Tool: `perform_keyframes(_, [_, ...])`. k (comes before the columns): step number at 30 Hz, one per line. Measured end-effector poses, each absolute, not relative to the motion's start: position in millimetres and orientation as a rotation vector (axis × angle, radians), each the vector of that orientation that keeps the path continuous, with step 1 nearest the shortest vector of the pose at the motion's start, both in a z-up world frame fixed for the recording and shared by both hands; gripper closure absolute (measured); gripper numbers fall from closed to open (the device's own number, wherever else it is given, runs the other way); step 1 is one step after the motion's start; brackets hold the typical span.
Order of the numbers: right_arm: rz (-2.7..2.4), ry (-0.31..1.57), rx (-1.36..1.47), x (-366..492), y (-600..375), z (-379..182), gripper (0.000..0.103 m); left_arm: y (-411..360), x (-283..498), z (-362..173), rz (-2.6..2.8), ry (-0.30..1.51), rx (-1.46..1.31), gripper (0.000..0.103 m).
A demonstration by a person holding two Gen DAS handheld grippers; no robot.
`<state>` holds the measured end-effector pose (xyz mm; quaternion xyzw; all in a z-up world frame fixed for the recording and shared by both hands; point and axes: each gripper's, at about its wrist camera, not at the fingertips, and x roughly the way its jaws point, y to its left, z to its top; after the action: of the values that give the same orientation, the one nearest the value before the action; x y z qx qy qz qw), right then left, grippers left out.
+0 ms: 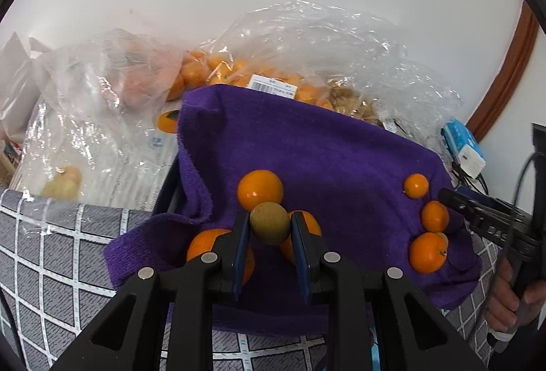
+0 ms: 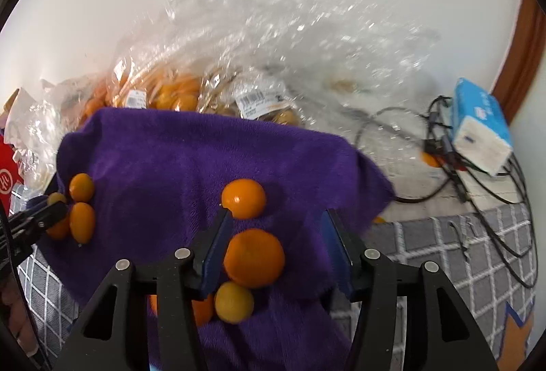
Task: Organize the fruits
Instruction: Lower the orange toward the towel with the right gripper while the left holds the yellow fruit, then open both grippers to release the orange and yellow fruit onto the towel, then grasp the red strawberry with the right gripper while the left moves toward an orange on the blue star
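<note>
A purple towel point(image 1: 307, 152) covers a raised box. My left gripper point(image 1: 270, 227) is shut on a small greenish-yellow fruit point(image 1: 269, 223) and holds it above the towel. Oranges lie around it: one just beyond point(image 1: 260, 189), one at the left finger point(image 1: 204, 243), one behind the right finger point(image 1: 309, 227). Three small oranges point(image 1: 433, 217) sit at the towel's right edge, by my right gripper point(image 1: 454, 197). In the right wrist view my right gripper point(image 2: 274, 217) is open over a large orange point(image 2: 254, 257). Another orange point(image 2: 243, 198) lies beyond it and a yellowish fruit point(image 2: 234, 302) nearer.
Clear plastic bags of oranges point(image 1: 245, 70) point(image 2: 170, 91) pile up behind the towel against the white wall. A blue-white tissue pack point(image 2: 481, 128) and black cables point(image 2: 477, 186) lie at the right. A grey checked cloth point(image 1: 51, 251) covers the surface. A red box point(image 2: 8, 176) is at far left.
</note>
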<state>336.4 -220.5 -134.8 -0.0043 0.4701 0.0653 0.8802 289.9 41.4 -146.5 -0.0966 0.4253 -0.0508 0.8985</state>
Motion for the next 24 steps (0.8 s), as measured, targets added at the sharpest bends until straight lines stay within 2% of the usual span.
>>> perform_keyframes(3, [0.109,0.945,-0.017,317.8,-222.7,-121.6,0.046,39.3,289.1,-147.4,-0.128,0.874,-0.197,0.071])
perform_keyframes(8, [0.068,0.897,-0.05,279.9,-222.0,-109.3,0.043,34.1,283.1,-133.2,-0.132,0.852,-0.182,0.069])
perform_keyframes(12, [0.057,0.875,-0.035,250.7,-222.3,-101.2,0.043,35.8,267.6,-107.8,-0.135,0.781,-0.169,0.062])
perform_keyframes(17, [0.048,0.85,-0.033,220.1,-217.5,-91.2,0.043,48.2,233.7,-97.1,-0.088,0.736,-0.137,0.061])
perform_keyframes(24, [0.166,0.879,0.02,190.2,-195.2,-102.3,0.043,91.4,191.8,-121.5,0.0,0.78,-0.177,0.061])
